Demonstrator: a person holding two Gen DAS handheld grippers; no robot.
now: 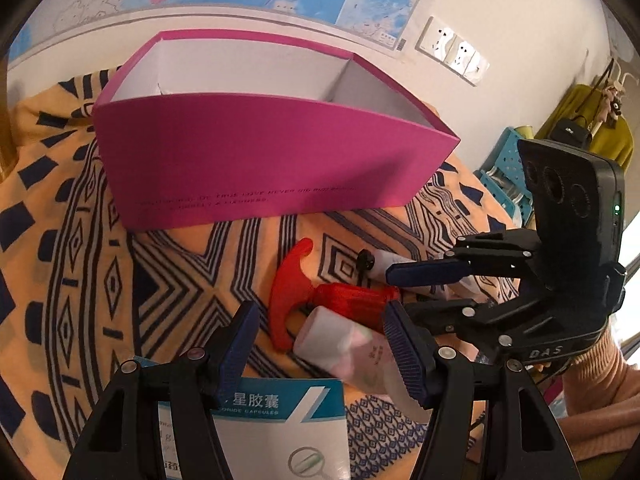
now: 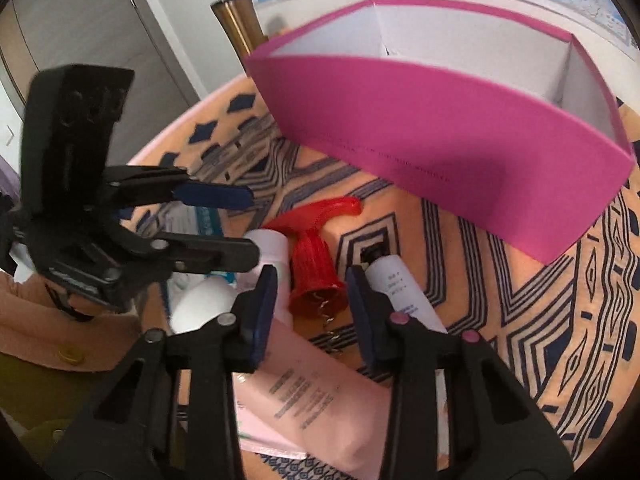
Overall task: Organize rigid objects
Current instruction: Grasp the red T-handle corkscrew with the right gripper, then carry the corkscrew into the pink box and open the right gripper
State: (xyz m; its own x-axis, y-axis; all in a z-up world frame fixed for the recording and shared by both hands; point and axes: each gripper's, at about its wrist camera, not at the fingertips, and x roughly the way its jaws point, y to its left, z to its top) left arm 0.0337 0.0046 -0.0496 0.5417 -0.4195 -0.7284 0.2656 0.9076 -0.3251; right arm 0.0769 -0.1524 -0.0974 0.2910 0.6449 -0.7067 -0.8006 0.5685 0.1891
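A magenta box (image 1: 256, 160) (image 2: 460, 160) with a white, divided inside stands at the back of the patterned cloth. In front of it lie a red corkscrew (image 1: 288, 292) (image 2: 316, 276), a pink tube (image 1: 344, 348) (image 2: 304, 392) with a white cap, and a white tube (image 1: 394, 260) (image 2: 400, 284) with a black cap. My left gripper (image 1: 320, 348) (image 2: 254, 224) is open, and the pink tube's cap lies between its fingers. My right gripper (image 2: 312, 312) (image 1: 400, 290) is open around the corkscrew's bell end, its pads close to the bell but apart from it.
A white and teal medicine carton (image 1: 280, 412) lies under my left gripper, beside a white rounded container (image 2: 200, 304). An orange cloth (image 1: 80, 280) covers the table. A blue crate (image 1: 504, 168) and a yellow garment (image 1: 612, 140) are at the right. A sleeve (image 1: 596, 392) shows.
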